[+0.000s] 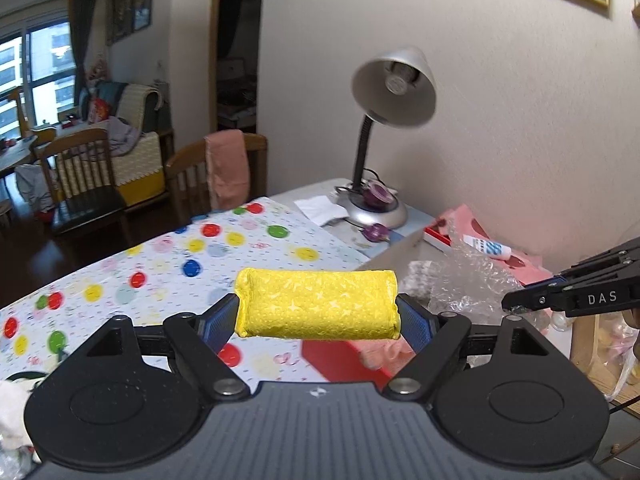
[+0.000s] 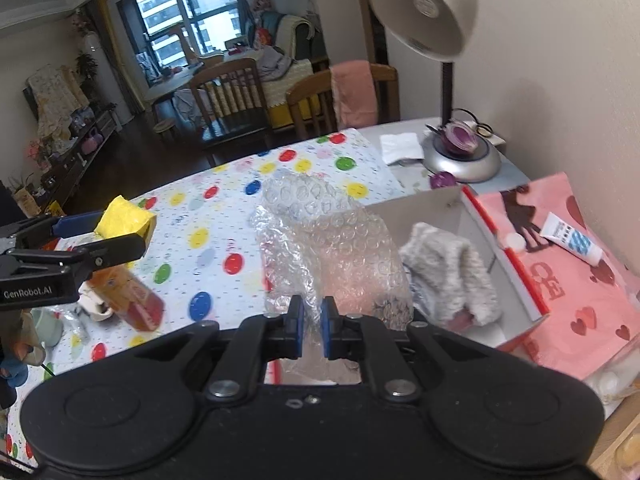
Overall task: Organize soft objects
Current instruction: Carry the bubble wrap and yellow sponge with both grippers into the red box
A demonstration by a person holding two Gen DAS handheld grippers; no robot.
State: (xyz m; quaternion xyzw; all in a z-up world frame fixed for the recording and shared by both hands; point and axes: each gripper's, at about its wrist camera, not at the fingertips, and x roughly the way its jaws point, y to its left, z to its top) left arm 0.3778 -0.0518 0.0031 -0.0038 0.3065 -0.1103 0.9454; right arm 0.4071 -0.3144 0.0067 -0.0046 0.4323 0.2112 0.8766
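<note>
Left wrist view has the left gripper [image 1: 318, 314] clamped across the ends of a yellow sponge [image 1: 316, 303], holding it lengthwise between the blue pads, up in the air above the worktop [image 1: 308, 196] with its spotted cloth [image 1: 168, 264]. From the right wrist view the same sponge [image 2: 125, 216] shows at the left edge, pinched in that gripper [image 2: 114, 226] and clear of the cloth [image 2: 224, 232]. The right gripper [image 2: 311, 322] has its two blue pads drawn near together with a narrow gap, and a sheet of bubble wrap [image 2: 328, 240] rises from between them, so it appears to be gripping the wrap's lower edge. The wrap stands just beside an open white box [image 2: 472, 216] with a red rim, where a grey fluffy cloth [image 2: 452, 272] lies inside. A pink bag [image 2: 572, 280] with hearts lies just right of the box, and a silver desk lamp [image 2: 444, 32] stands behind by the wall.
</note>
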